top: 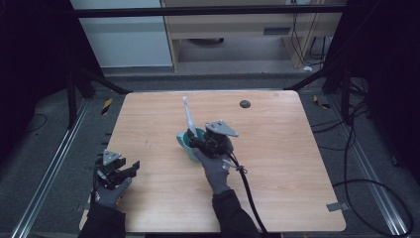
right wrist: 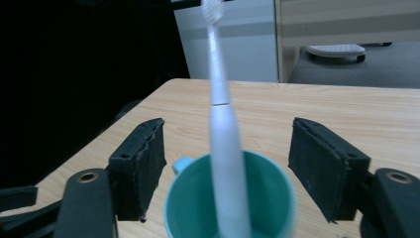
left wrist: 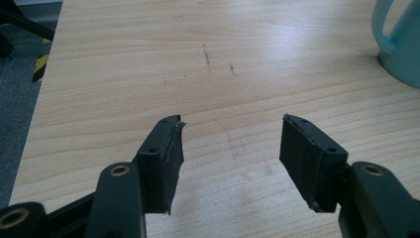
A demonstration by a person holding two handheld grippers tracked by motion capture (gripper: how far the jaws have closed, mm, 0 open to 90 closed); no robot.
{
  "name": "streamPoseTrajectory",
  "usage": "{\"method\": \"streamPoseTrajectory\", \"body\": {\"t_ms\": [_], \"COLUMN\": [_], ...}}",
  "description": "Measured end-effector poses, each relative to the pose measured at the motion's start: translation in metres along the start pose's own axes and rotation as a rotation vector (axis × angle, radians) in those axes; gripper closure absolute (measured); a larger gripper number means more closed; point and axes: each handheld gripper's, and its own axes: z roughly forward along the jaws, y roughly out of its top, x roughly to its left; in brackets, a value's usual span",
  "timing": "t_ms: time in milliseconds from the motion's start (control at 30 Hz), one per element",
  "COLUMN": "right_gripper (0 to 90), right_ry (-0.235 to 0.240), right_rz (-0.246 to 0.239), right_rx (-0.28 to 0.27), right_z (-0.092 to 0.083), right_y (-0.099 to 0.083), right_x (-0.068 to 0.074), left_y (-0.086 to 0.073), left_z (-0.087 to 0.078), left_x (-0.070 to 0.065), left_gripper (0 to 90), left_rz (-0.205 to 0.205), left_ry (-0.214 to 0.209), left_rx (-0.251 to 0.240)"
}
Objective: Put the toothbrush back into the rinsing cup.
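Observation:
A teal mug (top: pixel 189 142) (right wrist: pixel 228 198) stands near the middle of the wooden table (top: pixel 277 148), its handle toward the left. A white toothbrush (top: pixel 188 115) (right wrist: pixel 221 134) stands in it, bristles up, leaning against the far rim. My right gripper (top: pixel 196 142) (right wrist: pixel 228 166) sits just behind the mug with its jaws spread wide on either side of the toothbrush handle, pads clear of it. My left gripper (top: pixel 130 168) (left wrist: pixel 232 163) rests at the table's front left edge, open and empty, with the mug (left wrist: pixel 401 42) far to its right.
A small dark round disc (top: pixel 244 104) lies on the table's far side. The right gripper's cable (top: pixel 247 191) trails back over the front edge. Dark frame rails and floor cables surround the table; a light cabinet stands beyond it.

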Motion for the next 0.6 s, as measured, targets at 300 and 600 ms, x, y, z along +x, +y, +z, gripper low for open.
{"method": "streamPoseTrajectory", "body": {"t_ms": [300,600], "right_gripper": [24.3,22.0], "right_ry": [-0.036,-0.123], "right_rz": [-0.024,-0.067], "right_rx": [0.095,0.202], "right_z": [-0.058,-0.110], "right_y": [-0.003,-0.043], "right_x": [-0.080,-0.143], "left_y": [-0.002,-0.004], "left_z": [0.004,0.009], "left_x": [-0.002,-0.003], "left_gripper": [36.6,32.0], "left_rz": [0.013,0.029], "left_ry": [-0.019,-0.037], "left_rx": [0.009,0.027]}}
